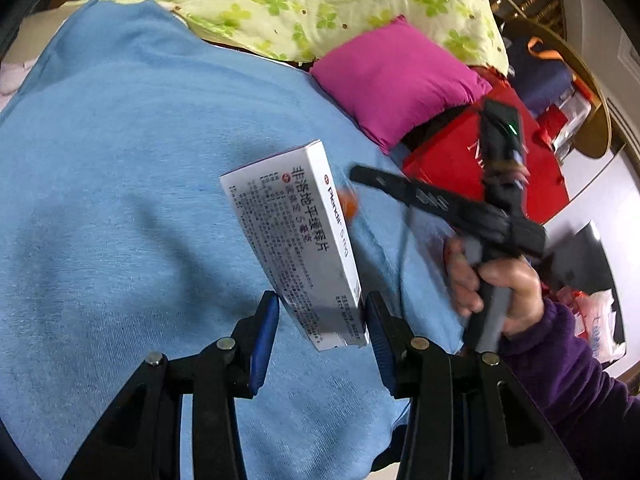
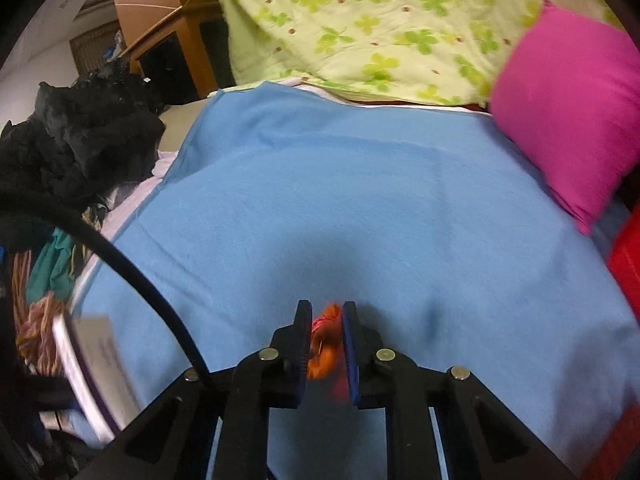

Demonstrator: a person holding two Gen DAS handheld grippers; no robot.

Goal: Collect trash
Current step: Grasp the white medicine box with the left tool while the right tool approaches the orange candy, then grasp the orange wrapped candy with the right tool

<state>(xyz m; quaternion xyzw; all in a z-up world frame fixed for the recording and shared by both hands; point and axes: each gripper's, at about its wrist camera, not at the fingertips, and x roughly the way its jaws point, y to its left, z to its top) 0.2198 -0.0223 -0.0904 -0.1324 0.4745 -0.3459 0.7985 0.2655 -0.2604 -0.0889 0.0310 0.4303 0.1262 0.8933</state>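
The white medicine box point(image 1: 294, 240) is clamped at its near end in the left claw point(image 1: 322, 340) and stands out ahead of it, tilted, while the right claw point(image 2: 326, 344) is closed tight on a crumpled orange scrap point(image 2: 324, 354); both pieces are best carried off with the pinches kept firm, since the long box could be levered loose if its far end is knocked. Ahead of both claws the blue blanket point(image 2: 360, 200) is spread bare, with open room bounded only by the pink pillow point(image 2: 572, 112) to the right and the flowered quilt point(image 2: 380, 20) beyond.
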